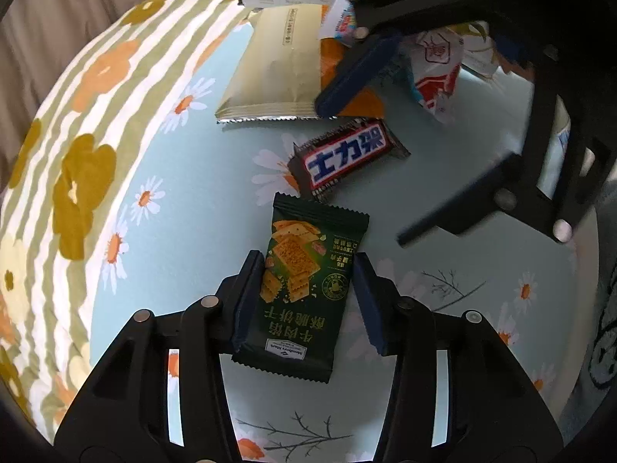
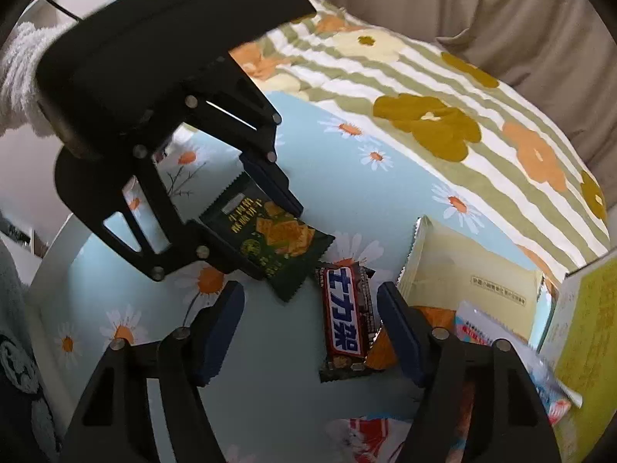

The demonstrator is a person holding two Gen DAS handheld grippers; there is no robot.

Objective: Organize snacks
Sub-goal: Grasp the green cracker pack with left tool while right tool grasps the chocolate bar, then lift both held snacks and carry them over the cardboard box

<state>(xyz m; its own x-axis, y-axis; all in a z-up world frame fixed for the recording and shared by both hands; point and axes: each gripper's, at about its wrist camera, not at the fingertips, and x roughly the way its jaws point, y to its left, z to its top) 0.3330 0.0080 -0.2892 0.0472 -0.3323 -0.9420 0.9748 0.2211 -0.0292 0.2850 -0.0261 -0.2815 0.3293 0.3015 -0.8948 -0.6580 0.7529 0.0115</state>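
Note:
A dark green cracker packet lies flat on the floral cloth. My left gripper is shut on it, one pad on each long edge. In the right wrist view the same gripper pins the green packet from above. Just beyond lies a brown chocolate bar with blue-and-white lettering. My right gripper straddles this bar. Its jaws stand open, the right pad near the bar, the left pad well off. From the left wrist view the right gripper reaches down over the bar.
A pale yellow packet, an orange packet, a red-and-white packet and a blue-and-white one crowd the far side. A yellow-green box stands beside them. A fuzzy white sleeve shows behind the left gripper.

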